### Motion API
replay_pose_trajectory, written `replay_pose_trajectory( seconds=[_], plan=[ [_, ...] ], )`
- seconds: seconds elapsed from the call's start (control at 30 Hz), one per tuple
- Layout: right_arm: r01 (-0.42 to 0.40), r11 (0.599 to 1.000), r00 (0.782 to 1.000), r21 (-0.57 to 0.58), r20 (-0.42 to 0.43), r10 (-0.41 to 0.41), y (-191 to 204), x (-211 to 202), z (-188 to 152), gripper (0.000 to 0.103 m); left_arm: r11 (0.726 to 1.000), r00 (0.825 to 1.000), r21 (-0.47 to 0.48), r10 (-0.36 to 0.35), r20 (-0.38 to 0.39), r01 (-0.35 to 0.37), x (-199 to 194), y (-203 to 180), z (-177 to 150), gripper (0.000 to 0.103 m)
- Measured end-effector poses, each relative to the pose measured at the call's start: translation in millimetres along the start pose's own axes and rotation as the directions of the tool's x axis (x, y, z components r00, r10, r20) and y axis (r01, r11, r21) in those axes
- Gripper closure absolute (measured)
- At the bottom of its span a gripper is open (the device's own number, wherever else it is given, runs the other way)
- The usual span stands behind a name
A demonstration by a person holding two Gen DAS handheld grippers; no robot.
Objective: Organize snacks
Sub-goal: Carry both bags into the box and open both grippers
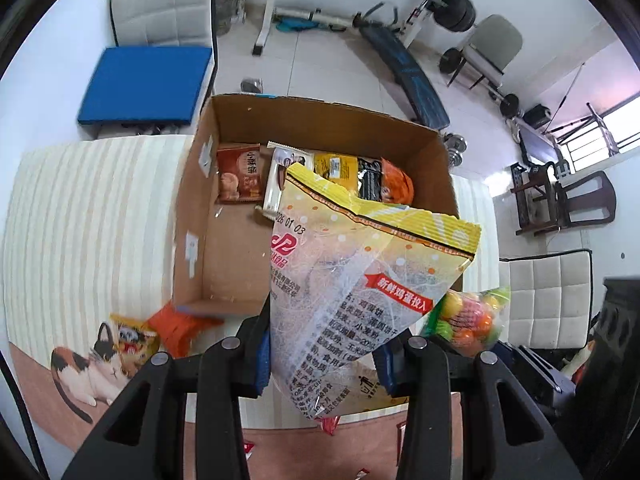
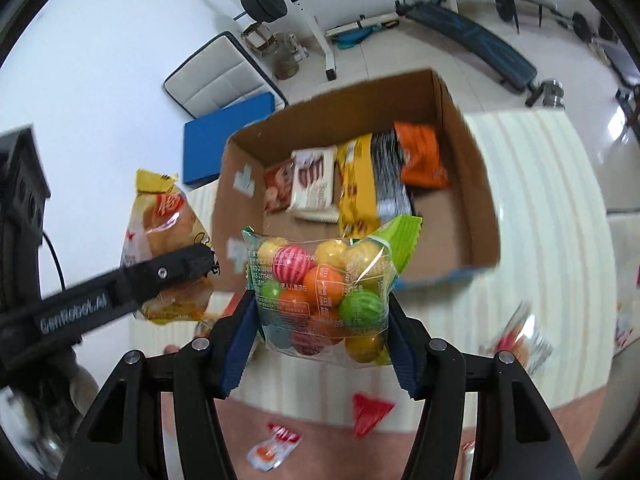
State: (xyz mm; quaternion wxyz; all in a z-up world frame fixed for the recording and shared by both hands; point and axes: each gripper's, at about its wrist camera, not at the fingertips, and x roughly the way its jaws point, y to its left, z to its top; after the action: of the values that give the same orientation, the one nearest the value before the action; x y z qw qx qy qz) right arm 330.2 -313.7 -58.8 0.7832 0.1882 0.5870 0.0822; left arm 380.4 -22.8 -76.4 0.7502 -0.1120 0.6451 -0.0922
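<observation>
The left gripper (image 1: 322,364) is clamped on a yellow-topped biscuit bag (image 1: 352,280), its blue pads pressing the lower part of the pack from both sides so that the bag stands up in front of the lens with printed text facing the camera. In the right wrist view the same bag (image 2: 168,248) hangs to the left, pinched by a black finger. The right gripper (image 2: 322,344) grips a clear bag of coloured gumballs (image 2: 324,292) with a green top corner, its jaws part-way apart with the pads against the bag's two sides. Both bags are held in the air over the near edge of an open cardboard box (image 1: 208,216) that stands on a cream striped table cover (image 1: 88,216). Along the far wall of the box lie a brown snack pack (image 1: 239,174), a white biscuit pack (image 2: 314,182), a yellow packet (image 2: 356,184), a black-and-white packet (image 2: 390,178) and an orange packet (image 2: 422,156), side by side. Loose on the cover remain an orange packet (image 1: 180,326) beside the box's near corner, a yellow packet (image 1: 132,334) next to it, and small red wrappers (image 2: 370,412) nearer the camera.
</observation>
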Motion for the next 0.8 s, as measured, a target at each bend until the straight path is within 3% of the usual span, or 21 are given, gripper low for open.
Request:
replay_pose_trajectory(
  seconds=[0.13, 0.3, 0.57, 0.8],
  plan=[
    [0.024, 1.000, 0.999, 0.006, -0.036, -0.024, -5.7, 29.8, 27.7, 0.041, 0.998, 0.993, -0.056, -0.048, -0.111, 0.042, 38.6, 8.8, 41.2, 0.065],
    [0.050, 0.998, 0.994, 0.032, -0.102, -0.047, -21.1, 75.5, 49.3, 0.041, 0.994, 0.977, -0.101, -0.070, -0.203, 0.051, 84.0, 16.8, 65.8, 0.065],
    [0.093, 0.995, 0.977, 0.042, -0.197, -0.083, -42.1, 129.4, 54.9, 0.040, 0.992, 0.947, -0.123, -0.044, -0.319, 0.005, 144.1, 28.7, 74.3, 0.065],
    [0.093, 0.995, 0.967, 0.047, -0.243, -0.079, -48.5, 152.6, 53.6, 0.039, 0.990, 0.926, -0.138, -0.036, -0.376, -0.017, 160.1, 33.0, 72.0, 0.065]
  ],
)
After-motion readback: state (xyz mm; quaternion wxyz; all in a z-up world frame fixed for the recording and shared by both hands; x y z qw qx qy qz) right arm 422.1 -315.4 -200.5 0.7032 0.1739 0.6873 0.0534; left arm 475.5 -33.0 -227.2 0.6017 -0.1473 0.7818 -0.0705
